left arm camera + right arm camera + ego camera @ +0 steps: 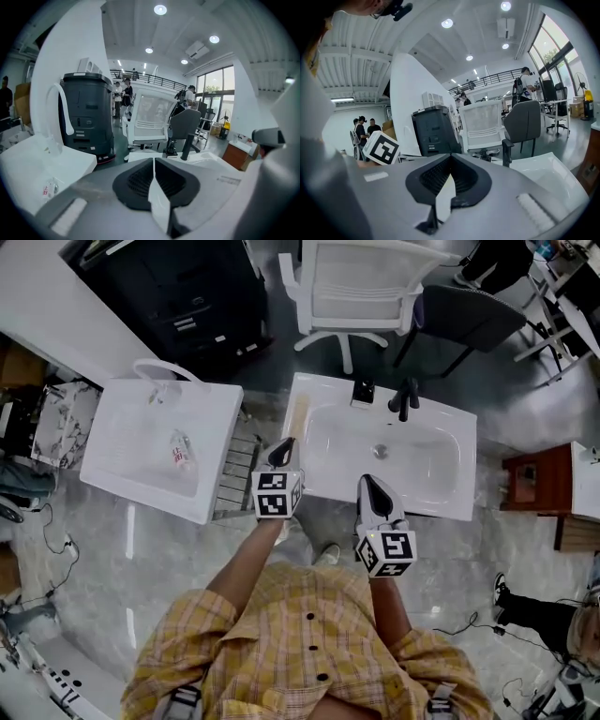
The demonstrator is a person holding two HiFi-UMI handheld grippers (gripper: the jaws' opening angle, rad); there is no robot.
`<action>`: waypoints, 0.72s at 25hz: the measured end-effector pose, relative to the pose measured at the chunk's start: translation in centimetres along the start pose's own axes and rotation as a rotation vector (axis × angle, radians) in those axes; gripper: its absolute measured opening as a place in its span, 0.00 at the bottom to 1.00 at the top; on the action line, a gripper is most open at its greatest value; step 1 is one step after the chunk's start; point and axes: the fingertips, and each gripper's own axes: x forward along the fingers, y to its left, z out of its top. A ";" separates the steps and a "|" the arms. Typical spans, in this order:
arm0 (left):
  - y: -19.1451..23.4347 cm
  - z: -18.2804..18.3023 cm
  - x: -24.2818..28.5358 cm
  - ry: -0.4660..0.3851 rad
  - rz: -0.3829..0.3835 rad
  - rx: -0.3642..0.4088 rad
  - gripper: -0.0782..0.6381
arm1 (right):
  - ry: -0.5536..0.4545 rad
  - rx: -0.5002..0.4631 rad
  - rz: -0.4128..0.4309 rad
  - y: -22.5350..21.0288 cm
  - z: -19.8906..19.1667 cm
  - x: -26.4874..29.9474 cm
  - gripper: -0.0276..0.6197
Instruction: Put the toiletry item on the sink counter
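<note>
I see the tube (180,452) in the left basin (122,418), long axis running away from me, well left of my left gripper (282,452), the nearer one. Its jaws and the right gripper (372,487) jaws are closed, empty.

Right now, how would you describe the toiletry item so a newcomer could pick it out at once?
Two white sinks stand side by side; take the left sink, the one with the white arched tap. In its basin lies the toiletry item, small and pale with red print. It is the only loose thing in either basin.
</note>
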 end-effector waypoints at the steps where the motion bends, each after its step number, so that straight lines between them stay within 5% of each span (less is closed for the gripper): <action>1: -0.3 0.3 -0.6 -0.013 -0.001 0.006 0.11 | -0.006 -0.001 0.001 0.0 0.2 -0.2 0.04; 18: -4.0 5.9 -8.5 -0.222 -0.047 0.075 0.11 | -0.103 -0.008 0.050 1.7 3.8 -1.5 0.04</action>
